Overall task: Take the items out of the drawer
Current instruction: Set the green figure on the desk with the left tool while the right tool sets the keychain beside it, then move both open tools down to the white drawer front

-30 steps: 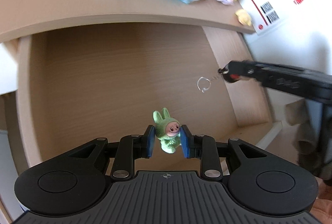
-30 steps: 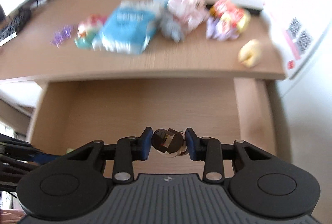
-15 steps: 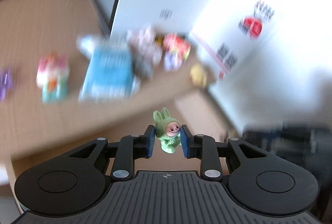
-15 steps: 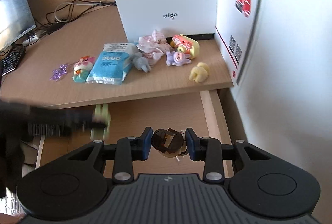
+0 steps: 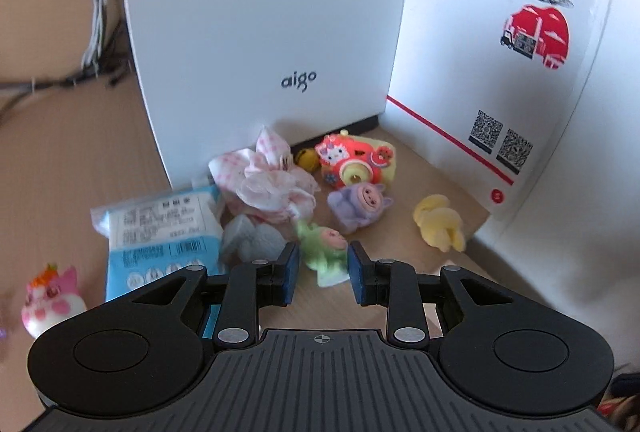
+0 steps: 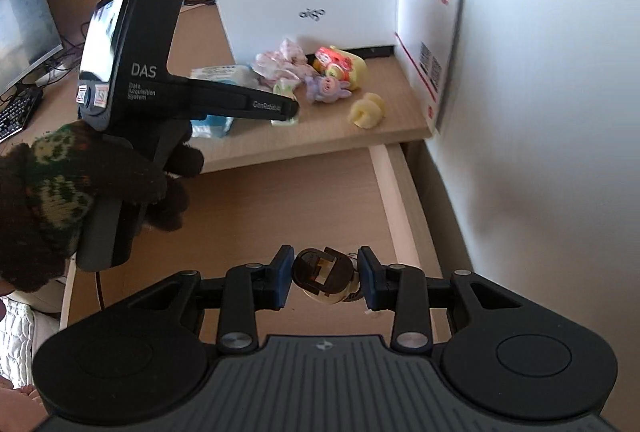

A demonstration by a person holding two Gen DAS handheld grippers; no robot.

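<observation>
My left gripper (image 5: pixel 323 264) is over the desktop (image 5: pixel 80 168), shut on a green bunny toy (image 5: pixel 324 252) that tilts between the blue pads, just in front of the other toys. The right wrist view shows this gripper (image 6: pixel 292 110) from the side, low over the desk, with the green toy (image 6: pixel 285 86) at its tip. My right gripper (image 6: pixel 324 272) hangs above the open wooden drawer (image 6: pixel 280 200), shut on a small round dark-brown trinket (image 6: pixel 322 272). The part of the drawer floor that I see is bare.
On the desk lie a blue tissue packet (image 5: pixel 160 236), pink cloth (image 5: pixel 268 180), a grey toy (image 5: pixel 252 240), a purple toy (image 5: pixel 360 204), a red-yellow toy camera (image 5: pixel 352 162) and a yellow toy (image 5: pixel 438 224). A white box (image 5: pixel 260 32) and printed panel (image 5: pixel 520 72) stand behind. A knit sleeve (image 6: pixel 48 184) is at the left.
The left gripper has swung from above the drawer to over the desktop, still holding the green toy, which now leans sideways. The right gripper keeps its trinket and has drawn back a little.
</observation>
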